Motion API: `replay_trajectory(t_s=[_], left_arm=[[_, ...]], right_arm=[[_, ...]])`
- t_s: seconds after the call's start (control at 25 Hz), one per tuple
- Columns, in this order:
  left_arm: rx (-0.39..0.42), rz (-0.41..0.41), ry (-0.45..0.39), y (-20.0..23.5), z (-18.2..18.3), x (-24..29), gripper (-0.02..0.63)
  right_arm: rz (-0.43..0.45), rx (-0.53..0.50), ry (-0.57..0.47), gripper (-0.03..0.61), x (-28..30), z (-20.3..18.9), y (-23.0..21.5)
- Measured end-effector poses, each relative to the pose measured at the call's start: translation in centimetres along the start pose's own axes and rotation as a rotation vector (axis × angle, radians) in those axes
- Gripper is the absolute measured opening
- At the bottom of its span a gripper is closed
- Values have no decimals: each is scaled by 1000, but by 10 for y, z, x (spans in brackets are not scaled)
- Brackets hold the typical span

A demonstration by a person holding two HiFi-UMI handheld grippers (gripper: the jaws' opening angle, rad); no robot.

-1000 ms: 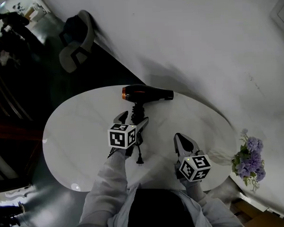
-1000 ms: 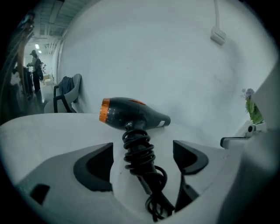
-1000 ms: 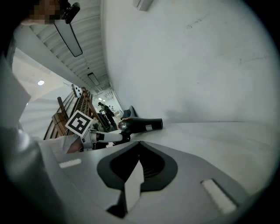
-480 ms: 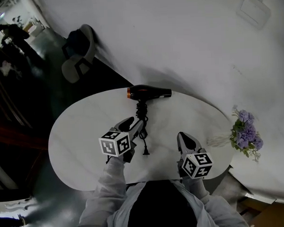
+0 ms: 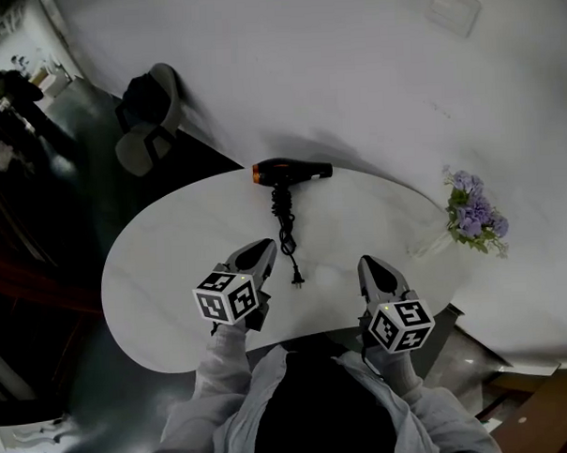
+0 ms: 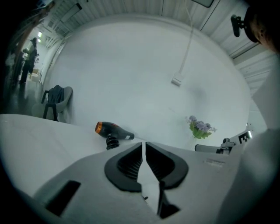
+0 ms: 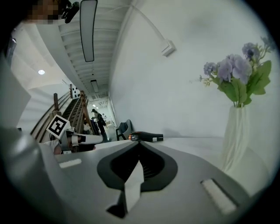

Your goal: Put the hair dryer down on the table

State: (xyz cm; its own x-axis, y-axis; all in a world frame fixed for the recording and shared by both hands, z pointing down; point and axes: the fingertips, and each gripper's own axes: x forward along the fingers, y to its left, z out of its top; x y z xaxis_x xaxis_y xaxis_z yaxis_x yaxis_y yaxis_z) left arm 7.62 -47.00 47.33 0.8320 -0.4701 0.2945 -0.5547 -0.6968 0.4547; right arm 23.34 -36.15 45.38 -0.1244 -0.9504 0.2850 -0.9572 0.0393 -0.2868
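Pulled back toward the person since a second ago, the left gripper (image 5: 264, 248) now sits well clear of the hair dryer (image 5: 290, 171). The dryer lies on its side at the far edge of the white oval table (image 5: 163, 264), close to the wall, orange end to the left and handle pointing back toward the person. Its black cord (image 5: 285, 228) runs down the tabletop to a plug (image 5: 297, 281) lying between the two grippers, nearer the left one. Both tools are empty: the left gripper's jaws are closed to a hairline slit w/ nothing in it, and the right gripper (image 5: 370, 264) has its tips touching, also w/ nothing held. Task looks done, i.e. the dryer is down and released. Risks from here are mostly abt the cord: the plug lies just beside the left gripper, so a sleeve or jaw dragging across it could snag the cord and tug the dryer round or off its spot. The rounded barrel prob. rolls easily, and whether it overhangs the far rim is hard to tell from the head view. On the right, a vase of purple flowers (image 5: 471, 217) stands near the table's edge; a wide swing of the right gripper could knock it over.
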Motion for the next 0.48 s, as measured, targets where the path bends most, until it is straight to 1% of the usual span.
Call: replay_trajectory(t_s=[0.16,0.32,0.48], left_arm=[[14,-6,-28,-10,-4,-31,6],[60,-19,-46,-22,-12,-60,5],[88,-70,-76,-41,-22,-85,5]], right_arm=[[-36,-6,-21,10,-27,-6,13],[-63,-25,-34,10,-53,-18,26],[-91,-33,-64,9,-78,-26,36]])
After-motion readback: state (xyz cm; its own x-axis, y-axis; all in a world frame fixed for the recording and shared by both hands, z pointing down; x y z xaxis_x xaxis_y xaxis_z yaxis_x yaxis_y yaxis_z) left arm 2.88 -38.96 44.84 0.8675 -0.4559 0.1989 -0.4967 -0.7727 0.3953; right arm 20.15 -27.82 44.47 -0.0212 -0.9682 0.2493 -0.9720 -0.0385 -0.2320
